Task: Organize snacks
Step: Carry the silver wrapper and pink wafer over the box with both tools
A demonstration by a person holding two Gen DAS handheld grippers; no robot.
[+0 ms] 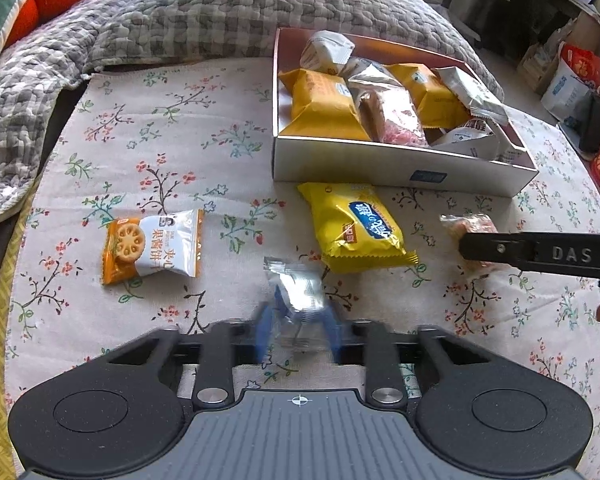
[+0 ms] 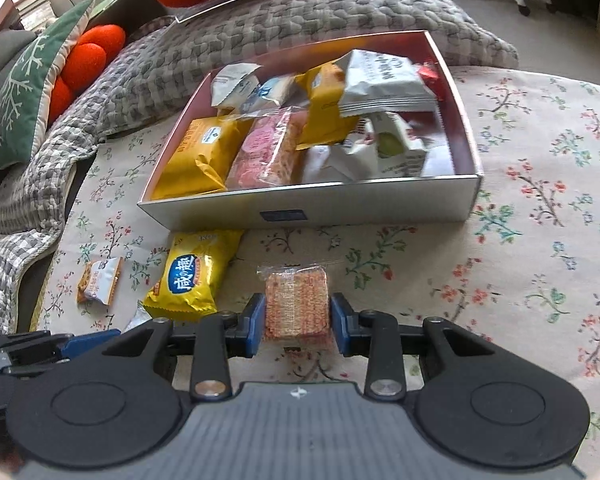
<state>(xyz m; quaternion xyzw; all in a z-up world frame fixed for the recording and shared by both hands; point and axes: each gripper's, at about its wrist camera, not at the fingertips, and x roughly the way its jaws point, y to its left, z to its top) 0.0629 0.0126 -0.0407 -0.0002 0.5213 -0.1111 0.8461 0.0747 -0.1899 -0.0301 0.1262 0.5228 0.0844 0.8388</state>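
Floral cotton cloth [image 1: 148, 152] covers the surface in the left wrist view, with a grey checked quilt [image 1: 180, 20] bunched along its far edge and a yellow patterned border down the left; the widest bare stretch lies to the left of the silver cardboard box [image 1: 380, 162], which sits toward the far right, packed with wrapped snacks. Just in front of the box's near wall lies a yellow biscuit pack [image 1: 356, 226], and well to its left an orange-and-white cookie packet [image 1: 152, 246] lies alone. The left gripper [image 1: 298, 326] is clenched on a small silver foil packet [image 1: 296, 292], its blue pads pressing both sides, the packet blurred. At the right, the right gripper [image 1: 466, 246] reaches in as a black bar across a clear-wrapped puffed-rice cake [image 1: 466, 224]. In the right wrist view the same box [image 2: 312, 204] stands straight ahead, its near wall close to the yellow biscuit pack [image 2: 192, 276], and open floral cloth [image 2: 540, 200] spreads wide to the right of it. The right gripper [image 2: 298, 320] grasps the puffed-rice cake [image 2: 296, 304] by its two long sides, the pads tight against the wrapper. The cookie packet [image 2: 100, 280] lies far left, and the left gripper's fingers [image 2: 88, 340] show at the lower left edge.
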